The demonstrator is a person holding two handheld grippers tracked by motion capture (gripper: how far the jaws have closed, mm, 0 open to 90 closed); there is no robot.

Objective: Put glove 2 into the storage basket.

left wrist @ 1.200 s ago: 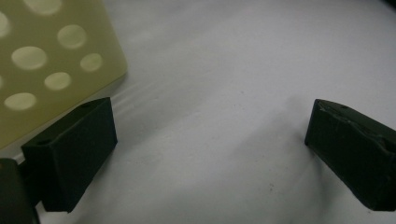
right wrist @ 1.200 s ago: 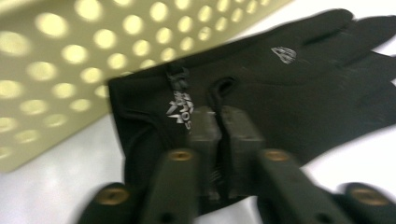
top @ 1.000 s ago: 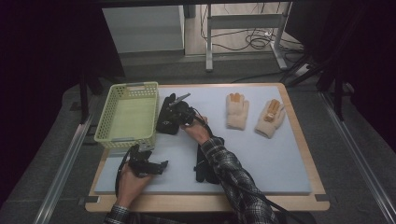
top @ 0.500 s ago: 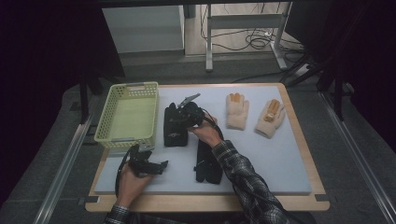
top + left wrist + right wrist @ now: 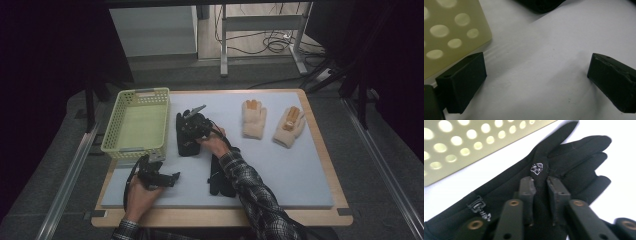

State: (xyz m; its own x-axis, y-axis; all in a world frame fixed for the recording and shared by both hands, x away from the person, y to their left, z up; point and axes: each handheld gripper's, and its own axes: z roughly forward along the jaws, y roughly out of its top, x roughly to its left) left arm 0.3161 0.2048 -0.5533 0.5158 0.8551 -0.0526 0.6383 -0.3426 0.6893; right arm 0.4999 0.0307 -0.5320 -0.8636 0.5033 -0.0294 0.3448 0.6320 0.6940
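seen from the high view: a table with a pale blue mat [image 5: 280,165], one yellow-green perforated basket [image 5: 137,122] at the left, two cream gloves [image 5: 254,118] side by side at the far right, and two black gloves, one just right of the basket [image 5: 186,142], the other [image 5: 220,172] nearer the front edge, partly under a plaid sleeve. right gripper [image 5: 192,125] poised over the first black glove; left gripper [image 5: 167,177] low on the mat near the basket's front corner.

shown up close in the right gripper view: that black glove [image 5: 574,157] lying flat, fingers spread, with two small white logos, and the basket wall [image 5: 474,142] beyond; right gripper [image 5: 541,185] narrowed after just closing, a ridge of glove fabric between the pads, pinched.

shown in the left gripper view: left gripper [image 5: 536,72] released, jaws wide over bare mat, basket corner [image 5: 454,32] just beside one jaw.
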